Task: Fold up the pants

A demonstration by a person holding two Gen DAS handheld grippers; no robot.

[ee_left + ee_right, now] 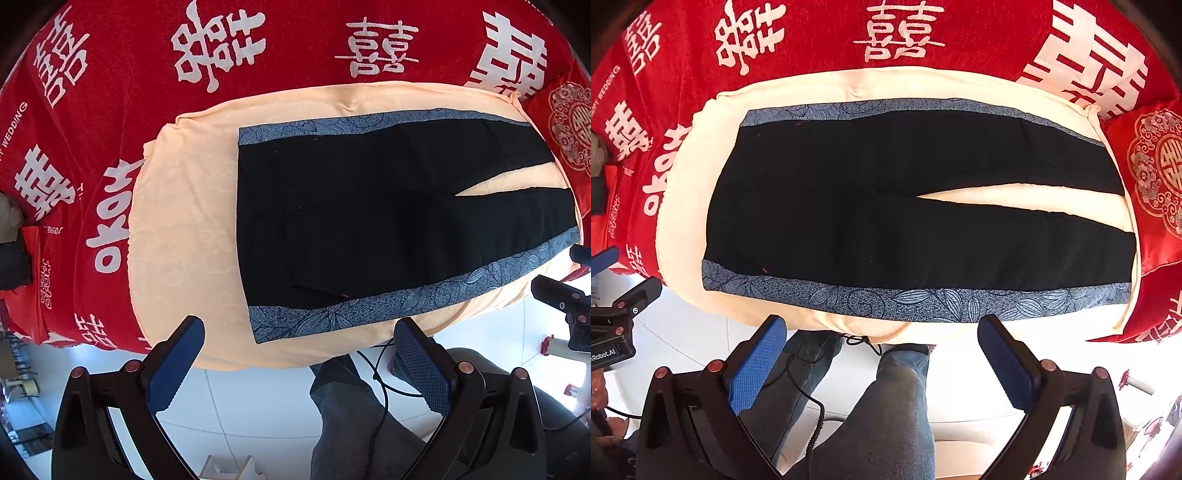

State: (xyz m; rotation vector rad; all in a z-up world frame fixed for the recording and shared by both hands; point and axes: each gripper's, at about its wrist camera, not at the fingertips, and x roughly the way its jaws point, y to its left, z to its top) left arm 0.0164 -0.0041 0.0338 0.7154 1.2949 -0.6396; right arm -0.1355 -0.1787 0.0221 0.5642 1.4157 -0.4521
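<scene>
Black pants with blue-grey leaf-patterned side stripes lie flat on a cream cloth, waistband to the left, the two legs spreading to the right. They show in the right wrist view too. My left gripper is open and empty, hovering above the near edge by the waistband corner. My right gripper is open and empty, above the near edge by the near stripe. Each gripper appears at the edge of the other's view.
The cream cloth lies on a red bedspread with white characters. A red cushion sits at the right by the leg ends. The person's legs in jeans, a cable and white floor tiles are below.
</scene>
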